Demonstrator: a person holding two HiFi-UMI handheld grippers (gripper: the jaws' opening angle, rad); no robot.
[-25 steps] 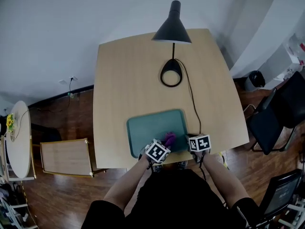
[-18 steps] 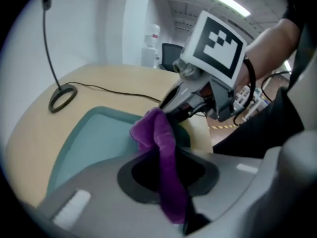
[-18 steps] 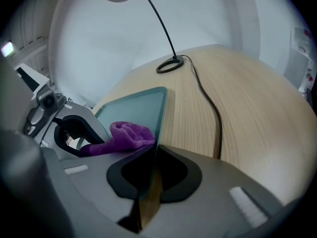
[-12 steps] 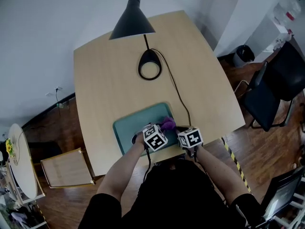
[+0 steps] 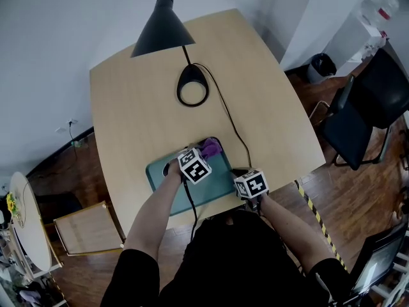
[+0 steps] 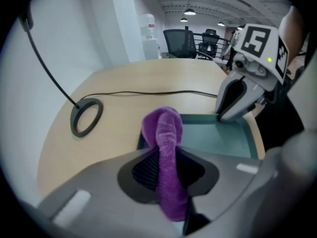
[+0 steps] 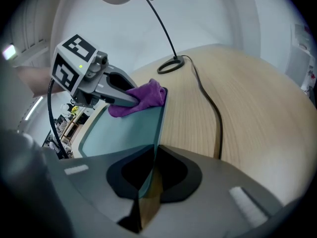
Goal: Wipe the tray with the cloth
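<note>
Far left, floor: round side table (image 5: 25, 216) with yellow flowers (image 5: 11, 203) on it; a wooden panel (image 5: 86, 226) lies just right of it.
Table: pale wood table (image 5: 140, 120), seen from above.
Lamp: black lamp (image 5: 161, 31) at the far side of the table, its ring base (image 5: 192, 93) flat on the wood.
Tray: teal tray (image 5: 214, 183) at the near edge of the table, flat on it.
Left gripper: left gripper (image 6: 167, 170) points steeply down over the tray's far end; jaws closed tight on the cloth.
Left marker cube: left marker cube (image 5: 193, 165) bears black-and-white square patterns (a code, not letters).
Cloth: purple cloth (image 6: 161, 128) runs between the left jaws and bunches out past their tips at the tray's far right corner, reaching the rim there.
Right gripper: right gripper (image 7: 147, 180) is at the tray's near right; jaws clamped on the tray's right rim (the thin edge runs straight into the gap).
Right marker cube: right marker cube (image 5: 251, 184) has the same kind of pattern, nothing to read as words.
Cable: black cable (image 7: 219, 125) leads from the lamp base towards the near edge, passing just right of the tray.
Floor, right: yellow-and-black striped tape (image 5: 314, 216) on dark wood boards.
Far right: black chairs (image 5: 364, 114) and a dark bin (image 5: 319, 64), well apart from the table.
</note>
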